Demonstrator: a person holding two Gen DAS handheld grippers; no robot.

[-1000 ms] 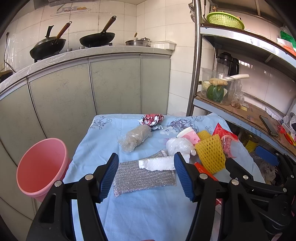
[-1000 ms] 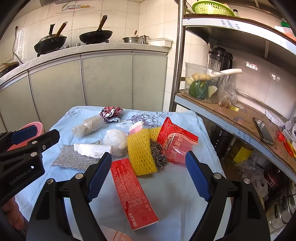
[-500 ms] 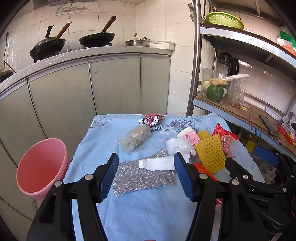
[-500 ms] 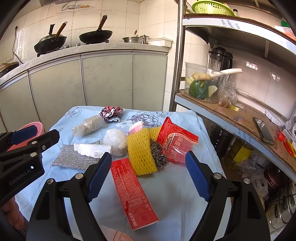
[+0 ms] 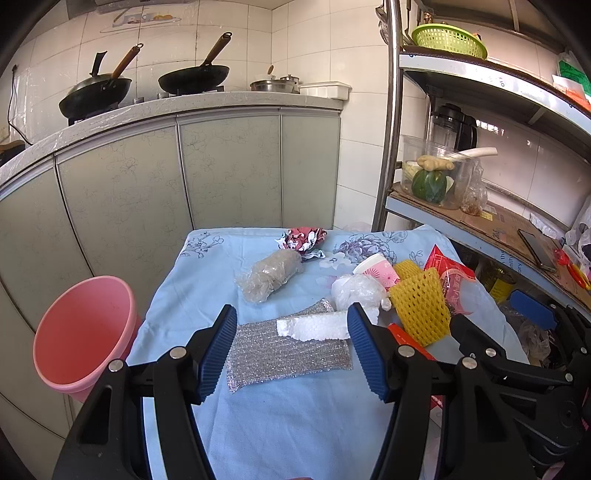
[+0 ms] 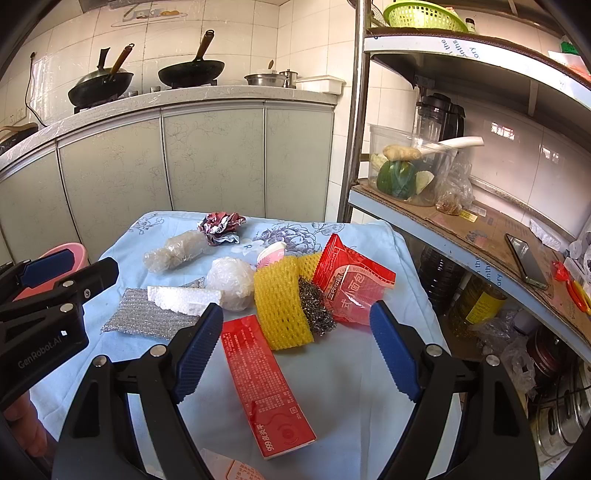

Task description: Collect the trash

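Trash lies on a table with a light blue cloth [image 5: 280, 417]. My left gripper [image 5: 291, 347] is open and empty above a silver mesh pad [image 5: 288, 354] with a white foam strip [image 5: 314, 326] on it. A pink bin [image 5: 81, 328] stands left of the table. My right gripper [image 6: 295, 347] is open and empty above a red box [image 6: 266, 384], yellow foam net [image 6: 280, 302] and steel wool [image 6: 316, 306]. A red wrapper [image 6: 351, 284], white plastic ball [image 6: 231, 282], clear plastic wad [image 6: 173, 251], pink cup [image 6: 271, 253] and crumpled foil [image 6: 219, 227] lie further back.
Grey cabinets [image 5: 221, 170] with woks [image 5: 194, 77] on the counter stand behind the table. A metal shelf rack [image 6: 461, 221] on the right holds a vegetable container [image 6: 402, 173], a phone [image 6: 526, 262] and a green basket [image 6: 424, 14].
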